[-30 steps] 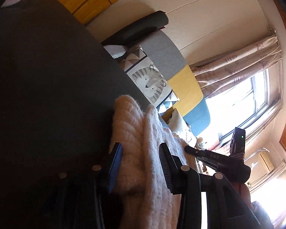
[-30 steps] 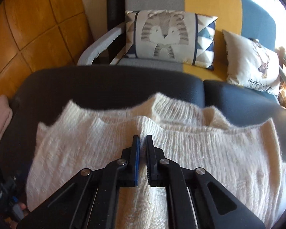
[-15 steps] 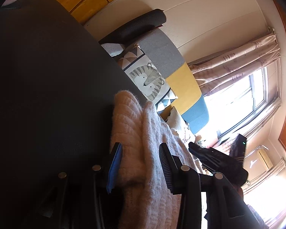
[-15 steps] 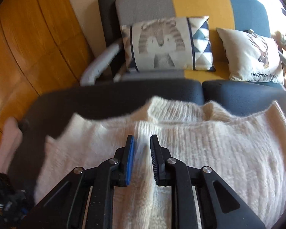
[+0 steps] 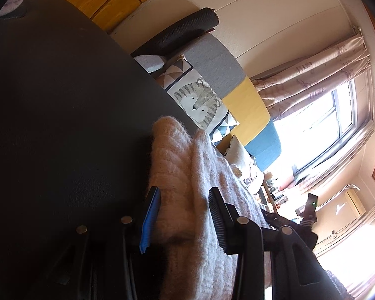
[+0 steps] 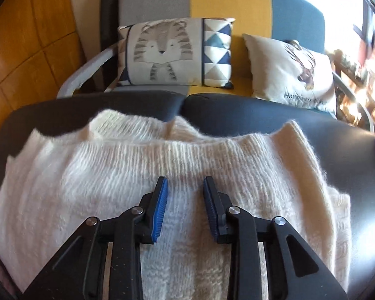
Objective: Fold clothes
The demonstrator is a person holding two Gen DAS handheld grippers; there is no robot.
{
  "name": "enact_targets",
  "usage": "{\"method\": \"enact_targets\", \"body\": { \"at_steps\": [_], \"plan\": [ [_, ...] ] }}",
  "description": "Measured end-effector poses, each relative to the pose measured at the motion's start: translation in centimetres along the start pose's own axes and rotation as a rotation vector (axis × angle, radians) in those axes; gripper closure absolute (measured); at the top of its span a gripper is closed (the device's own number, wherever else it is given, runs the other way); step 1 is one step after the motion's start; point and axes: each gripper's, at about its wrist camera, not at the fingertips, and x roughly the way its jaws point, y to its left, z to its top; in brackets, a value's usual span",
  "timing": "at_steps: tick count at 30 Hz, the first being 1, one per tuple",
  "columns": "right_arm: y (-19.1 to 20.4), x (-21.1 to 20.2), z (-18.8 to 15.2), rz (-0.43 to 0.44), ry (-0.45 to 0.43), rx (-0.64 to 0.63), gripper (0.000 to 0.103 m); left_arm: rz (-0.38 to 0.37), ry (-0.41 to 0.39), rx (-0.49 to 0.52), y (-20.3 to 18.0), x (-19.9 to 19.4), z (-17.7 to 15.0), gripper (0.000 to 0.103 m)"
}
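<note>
On the dark padded worktop [image 6: 299, 115] lies a cream knitted sweater [image 6: 112, 180], folded over itself so that its ribbed hem runs across the upper layer. Above it, the right hand-held gripper [image 6: 185, 207] hovers with its jaws opening, only the flat knit showing in the gap and the pads not pressing it. At the sweater's edge, the left hand-held gripper [image 5: 182, 220] is clamped on a thick bunch of the knit, both pads against the wool. Behind the worktop, a tiger cushion [image 6: 172, 50] and a deer cushion [image 6: 292, 70] rest on a grey, yellow and blue sofa [image 6: 227, 2].
</note>
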Motion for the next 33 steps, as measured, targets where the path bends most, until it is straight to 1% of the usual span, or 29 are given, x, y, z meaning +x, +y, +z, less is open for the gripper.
{"method": "enact_targets", "body": {
  "at_steps": [1,3,5,6,8,10,11,12,13,15,17,21,23,24,25,27,29,30,31,32,33],
  "plan": [
    [-0.6,-0.8,-0.1,0.022,-0.019,0.043,0.070,0.003,0.001,0.001,0.0,0.0,0.0,0.063],
    [-1.9,-2.9,-0.6,0.058,-0.069,0.106,0.070,0.010,0.004,0.007,-0.2,0.1,0.0,0.063],
    [-3.5,-4.9,-1.5,0.054,-0.102,0.130,0.069,0.017,0.007,0.010,-0.3,0.1,0.0,0.063],
    [-4.3,-5.8,-2.1,0.049,-0.110,0.135,0.065,0.018,0.007,0.009,-0.3,0.1,0.0,0.063],
    [-6.5,-7.3,-3.7,0.042,-0.120,0.153,0.060,0.015,0.009,0.005,-0.3,0.1,0.0,0.063],
    [-9.0,-8.8,-5.5,0.032,-0.131,0.192,0.059,0.014,0.010,0.001,-0.3,0.1,0.0,0.063],
    [-10.2,-9.5,-6.5,0.041,-0.132,0.214,0.056,0.013,0.012,-0.001,-0.4,0.1,0.0,0.063],
    [-11.3,-10.1,-7.5,0.054,-0.131,0.231,0.049,0.013,0.015,-0.004,-0.4,0.1,0.1,0.063],
    [-12.3,-10.6,-8.3,0.064,-0.128,0.244,0.047,0.015,0.018,-0.009,-0.5,0.1,0.2,0.062],
    [-13.8,-11.5,-10.1,0.085,-0.119,0.268,0.046,0.020,0.043,-0.009,-0.8,-0.2,0.3,0.057],
    [-15.0,-12.5,-12.0,0.104,-0.111,0.291,0.046,-0.004,0.076,0.006,-1.2,-0.7,0.2,0.051],
    [-15.7,-13.5,-14.4,0.139,-0.118,0.306,0.046,-0.054,0.169,0.083,-2.5,-1.7,-0.3,0.040],
    [-15.3,-13.5,-14.7,0.135,-0.122,0.286,0.046,-0.084,0.211,0.115,-3.1,-2.0,-0.3,0.038],
    [-15.0,-13.4,-14.8,0.133,-0.125,0.275,0.046,-0.087,0.228,0.132,-3.5,-2.0,-0.5,0.037],
    [-14.8,-13.3,-14.9,0.132,-0.124,0.266,0.046,-0.071,0.246,0.159,-3.8,-1.9,-0.7,0.037],
    [-14.4,-12.7,-14.6,0.130,-0.114,0.250,0.046,-0.011,0.280,0.229,-4.4,-1.6,-1.4,0.037],
    [-14.1,-12.1,-14.6,0.122,-0.099,0.234,0.046,0.025,0.340,0.294,-4.9,-0.9,-2.3,0.037],
    [-14.1,-11.8,-14.7,0.112,-0.091,0.229,0.046,0.037,0.347,0.334,-5.2,-0.8,-2.7,0.037],
    [-14.0,-11.6,-14.8,0.107,-0.086,0.228,0.046,0.049,0.330,0.389,-5.7,-0.9,-3.2,0.037],
    [-14.1,-11.6,-14.8,0.106,-0.085,0.232,0.050,0.062,0.321,0.436,-6.1,-1.0,-3.6,0.037],
    [-14.2,-11.5,-14.8,0.104,-0.083,0.238,0.058,0.070,0.325,0.455,-6.3,-0.8,-3.8,0.037]
  ]
}}
